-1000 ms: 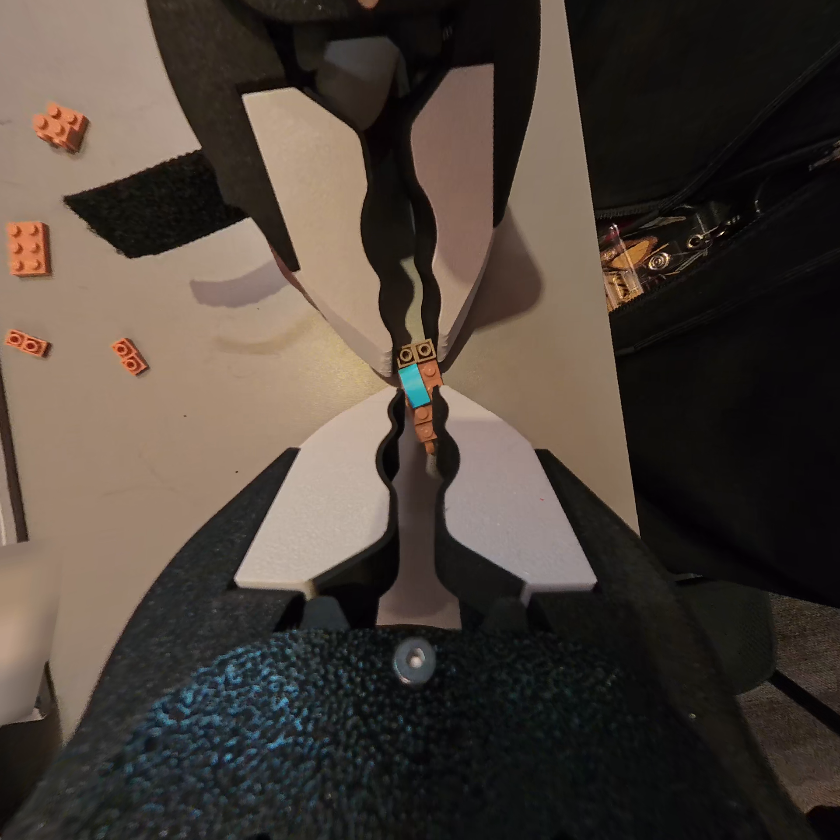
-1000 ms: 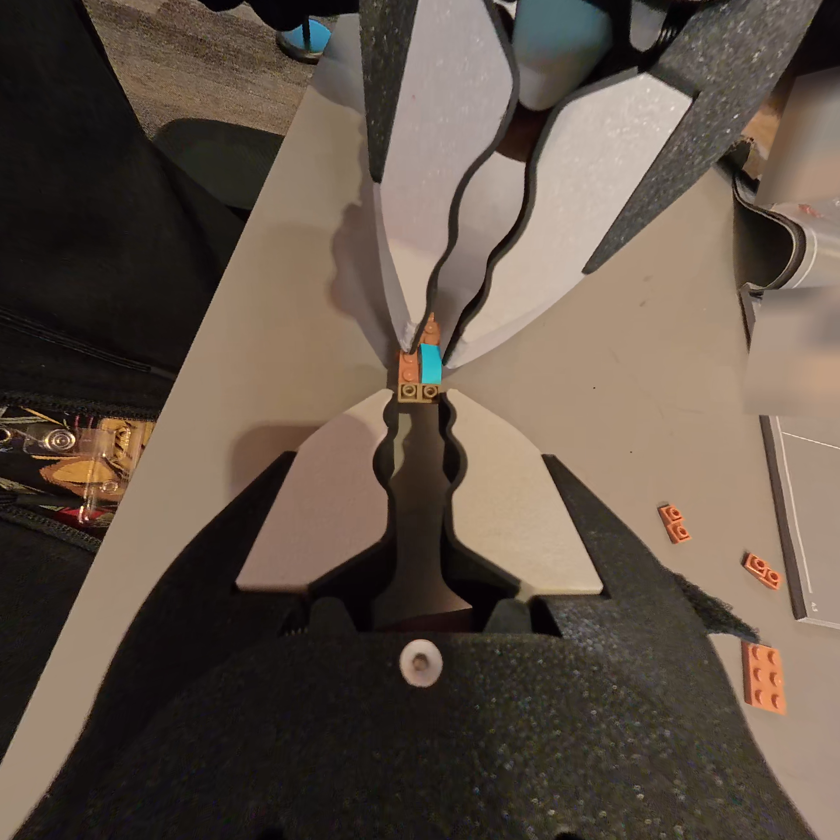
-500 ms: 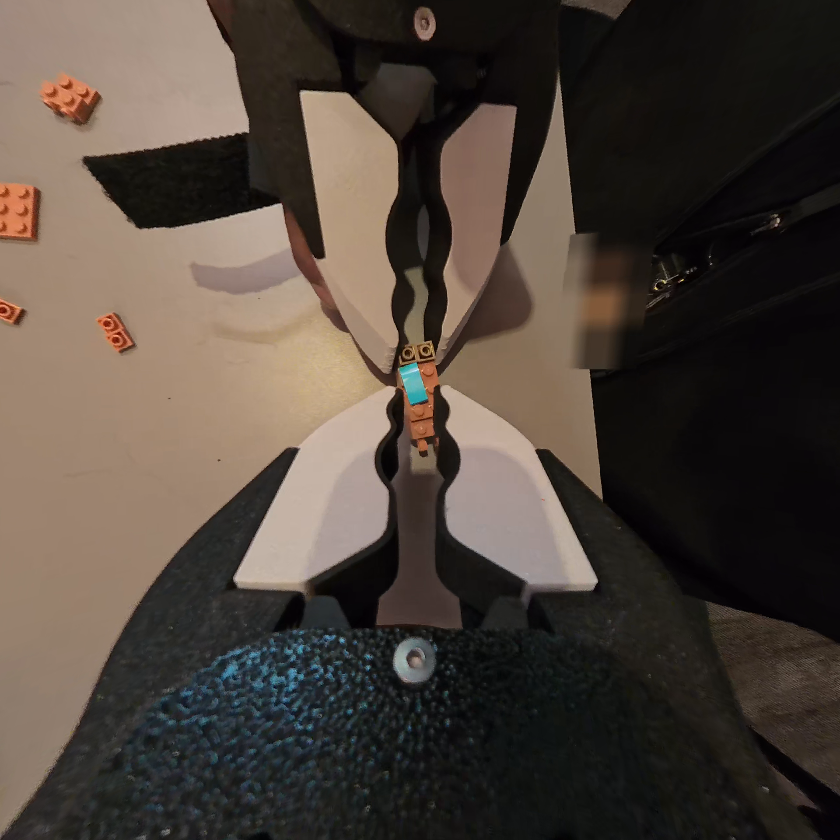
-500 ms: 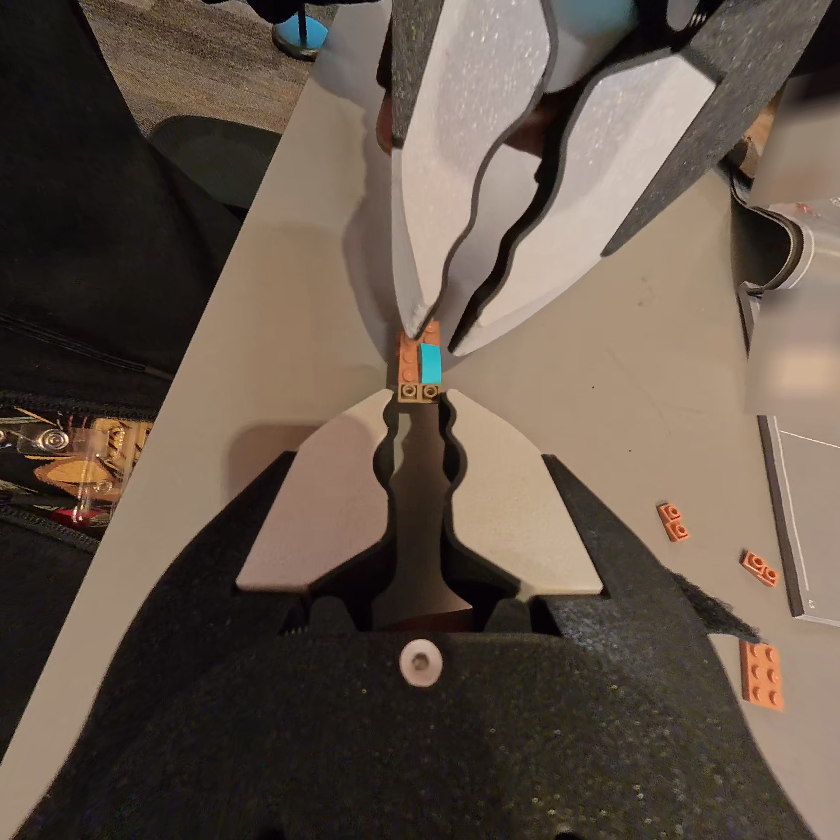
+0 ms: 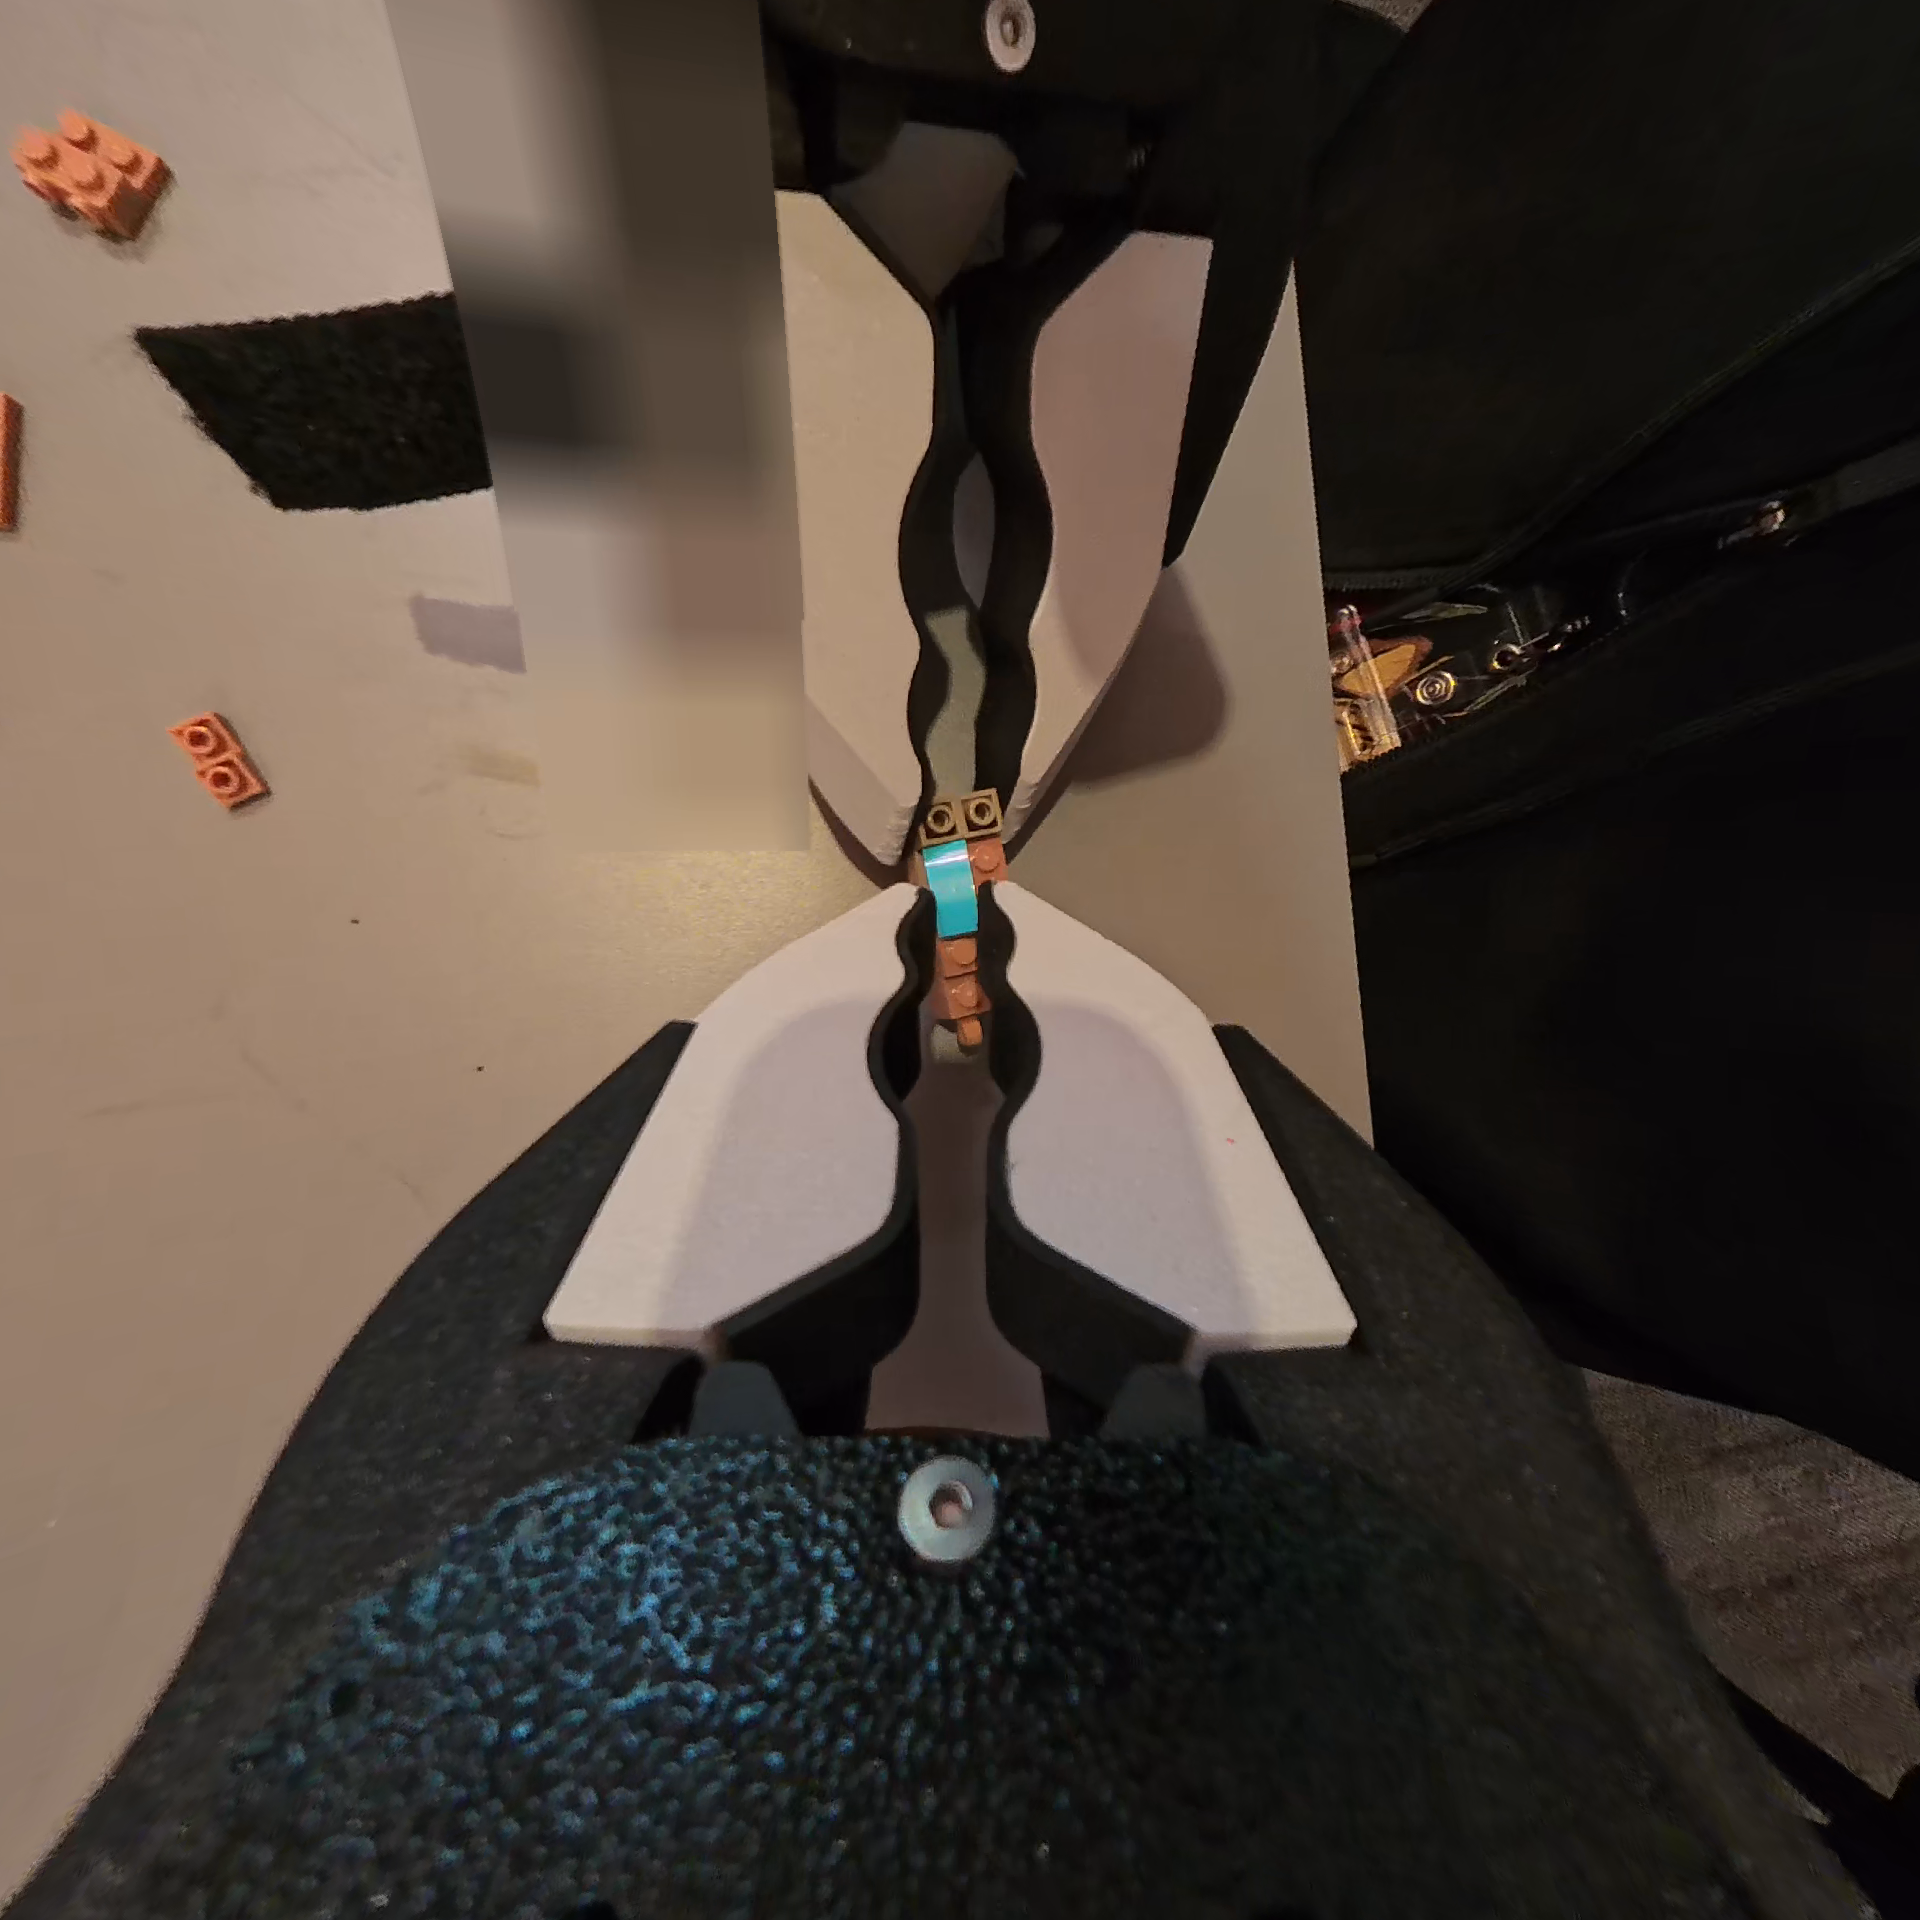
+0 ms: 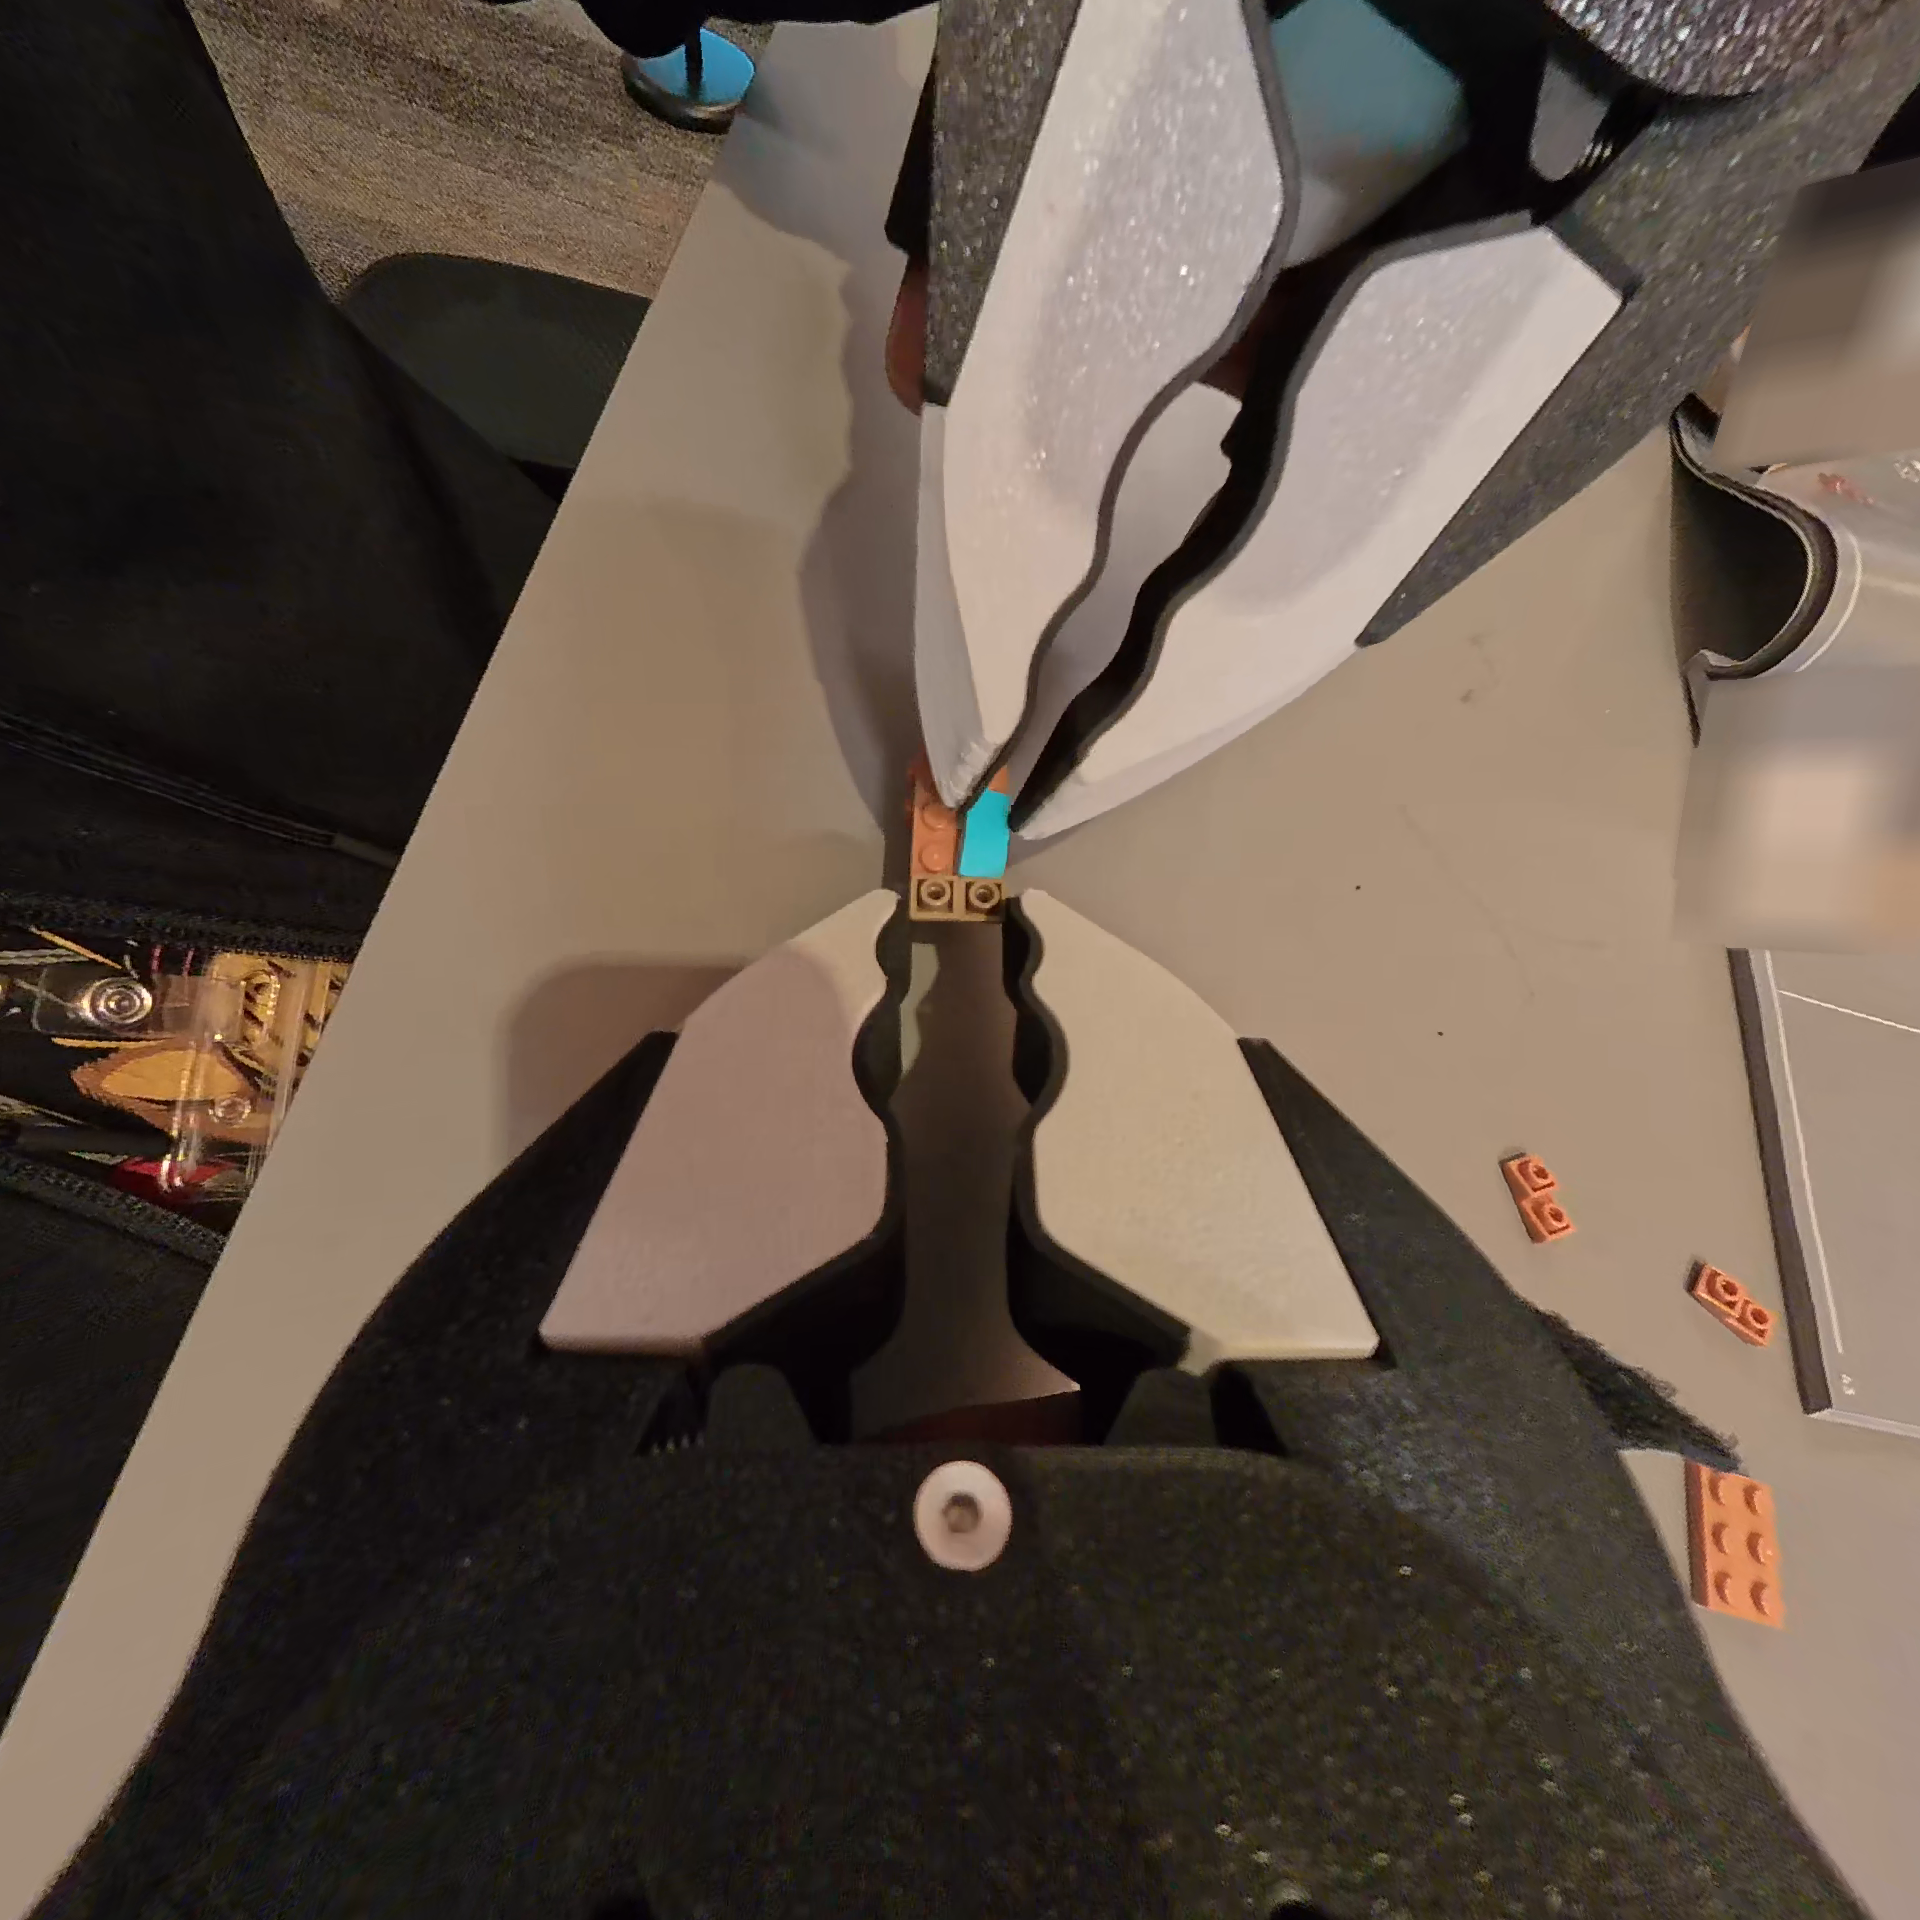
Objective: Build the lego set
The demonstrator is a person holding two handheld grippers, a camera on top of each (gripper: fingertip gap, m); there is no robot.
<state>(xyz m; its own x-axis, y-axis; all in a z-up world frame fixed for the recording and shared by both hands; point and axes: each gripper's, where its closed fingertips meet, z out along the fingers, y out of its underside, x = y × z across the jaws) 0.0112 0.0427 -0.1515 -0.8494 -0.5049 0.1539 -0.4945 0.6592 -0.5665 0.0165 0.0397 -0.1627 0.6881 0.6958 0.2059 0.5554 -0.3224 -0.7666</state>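
Two hand-held tongs are meeting nose to nose above a pale counter (image 5: 312, 1039), sharing one small brick assembly (image 5: 961, 914) between them. The assembly is a short orange strip carrying a turquoise tile (image 6: 985, 836) and a tan two-stud plate (image 6: 958, 896) at one end.

The left tongs (image 5: 958, 906) are pinching the assembly around its turquoise and orange middle, with the fingers closing in on either side. The right tongs (image 6: 956, 914) are gripping the tan end, with both fingertips sitting against its sides.

The likely trouble is separation. The bricks are only pressed together, so any twist or pull between the two grips could be snapping the tan plate off. The left tongs are also holding a smooth tile, which could be letting the piece slide out and drop to the counter's near edge.

Loose orange pieces (image 6: 1538, 1197) are lying well apart on the counter, along with a black fabric patch (image 5: 322, 405).
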